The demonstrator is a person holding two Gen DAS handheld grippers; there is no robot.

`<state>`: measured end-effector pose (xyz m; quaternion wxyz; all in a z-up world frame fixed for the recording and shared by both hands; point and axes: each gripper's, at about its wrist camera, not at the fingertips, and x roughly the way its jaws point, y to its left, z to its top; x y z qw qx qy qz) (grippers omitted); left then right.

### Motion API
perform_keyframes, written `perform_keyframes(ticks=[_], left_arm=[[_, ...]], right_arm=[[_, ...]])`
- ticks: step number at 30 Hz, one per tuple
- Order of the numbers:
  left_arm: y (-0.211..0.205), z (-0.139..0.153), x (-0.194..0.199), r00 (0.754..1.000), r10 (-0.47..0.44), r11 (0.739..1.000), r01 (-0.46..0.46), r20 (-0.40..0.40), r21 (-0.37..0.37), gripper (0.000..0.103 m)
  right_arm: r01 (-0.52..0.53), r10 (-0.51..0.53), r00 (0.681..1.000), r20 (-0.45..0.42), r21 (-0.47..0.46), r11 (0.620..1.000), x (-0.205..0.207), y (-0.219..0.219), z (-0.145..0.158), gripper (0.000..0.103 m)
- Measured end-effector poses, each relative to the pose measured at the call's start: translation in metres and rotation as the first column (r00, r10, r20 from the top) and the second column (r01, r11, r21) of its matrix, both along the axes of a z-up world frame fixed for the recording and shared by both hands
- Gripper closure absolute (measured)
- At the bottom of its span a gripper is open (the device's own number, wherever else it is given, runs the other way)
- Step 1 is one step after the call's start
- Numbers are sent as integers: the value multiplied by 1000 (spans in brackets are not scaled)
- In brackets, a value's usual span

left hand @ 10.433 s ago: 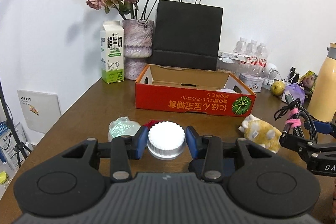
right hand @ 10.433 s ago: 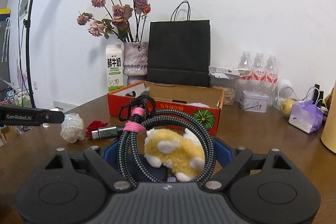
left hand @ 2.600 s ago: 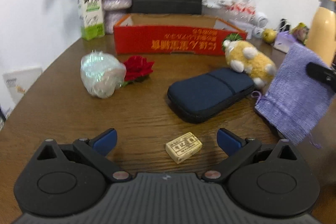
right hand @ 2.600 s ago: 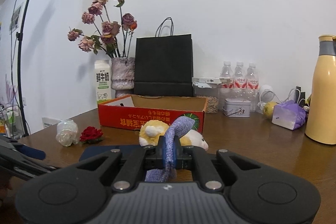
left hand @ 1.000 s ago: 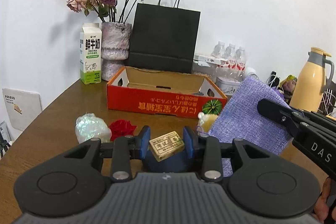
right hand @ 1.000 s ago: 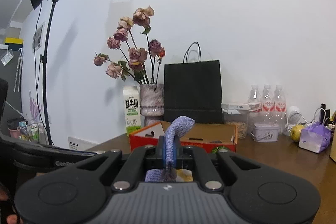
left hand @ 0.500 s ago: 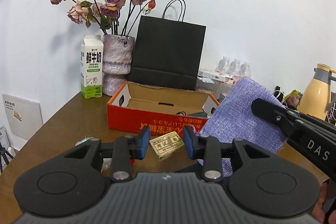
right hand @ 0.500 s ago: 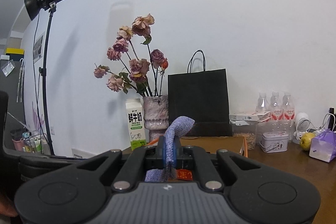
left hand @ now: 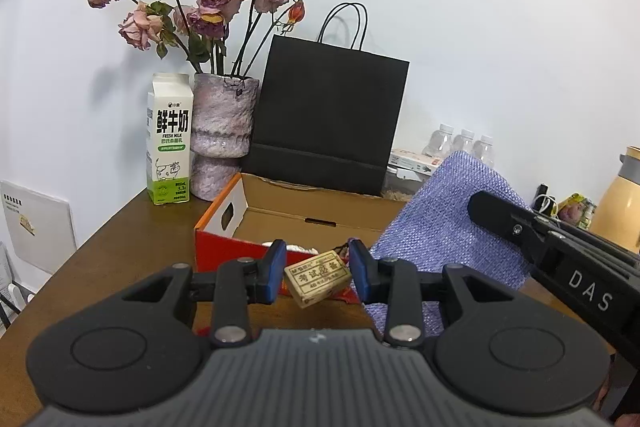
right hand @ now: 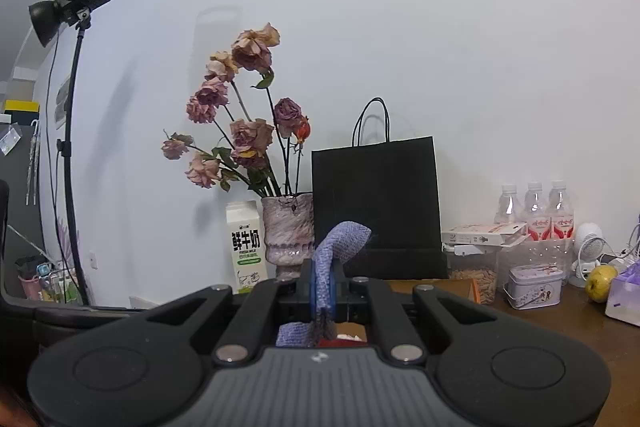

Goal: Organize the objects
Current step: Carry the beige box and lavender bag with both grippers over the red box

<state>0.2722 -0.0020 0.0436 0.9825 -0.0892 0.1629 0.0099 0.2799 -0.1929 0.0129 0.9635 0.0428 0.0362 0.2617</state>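
Note:
My left gripper (left hand: 318,277) is shut on a small tan eraser block (left hand: 318,278) with dark print and holds it in the air in front of the open red cardboard box (left hand: 256,227). My right gripper (right hand: 325,287) is shut on a purple woven cloth pouch (right hand: 340,239). In the left wrist view the pouch (left hand: 444,223) hangs from the right gripper beside the box's right end. Some items lie inside the box, mostly hidden behind my fingers.
Behind the box stand a black paper bag (left hand: 328,123), a vase of dried roses (left hand: 222,135) and a milk carton (left hand: 170,139). Water bottles (right hand: 536,207), a tin (right hand: 534,285), a fruit (right hand: 600,277) and a yellow thermos (left hand: 620,199) are at the right. A lamp stand (right hand: 72,131) rises at the left.
Both grippers have risen and moved toward the box, still holding the eraser and the pouch. The table items in front of the box have dropped out of view.

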Motion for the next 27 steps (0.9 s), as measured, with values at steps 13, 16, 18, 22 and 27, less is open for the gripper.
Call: perform_keyframes(ticks=[13, 16, 18, 22, 27], left_arm=[[4, 5, 55, 999, 35, 999, -35, 19, -13, 68], [5, 6, 68, 999, 41, 999, -40, 26, -16, 68], [7, 6, 77, 999, 45, 999, -45, 26, -20, 68], [11, 7, 97, 998, 57, 998, -57, 25, -29, 68], [15, 8, 121, 998, 63, 998, -62, 27, -30, 68]], right_arm=[[7, -6, 1000, -20, 26, 1000, 64, 9, -2, 98], [8, -7, 1000, -19, 24, 1000, 77, 11, -2, 98], [7, -6, 1000, -23, 26, 1000, 87, 13, -2, 97], [10, -9, 999, -31, 27, 1000, 106, 18, -2, 97], [14, -14, 1000, -28, 28, 1000, 127, 24, -1, 98]])
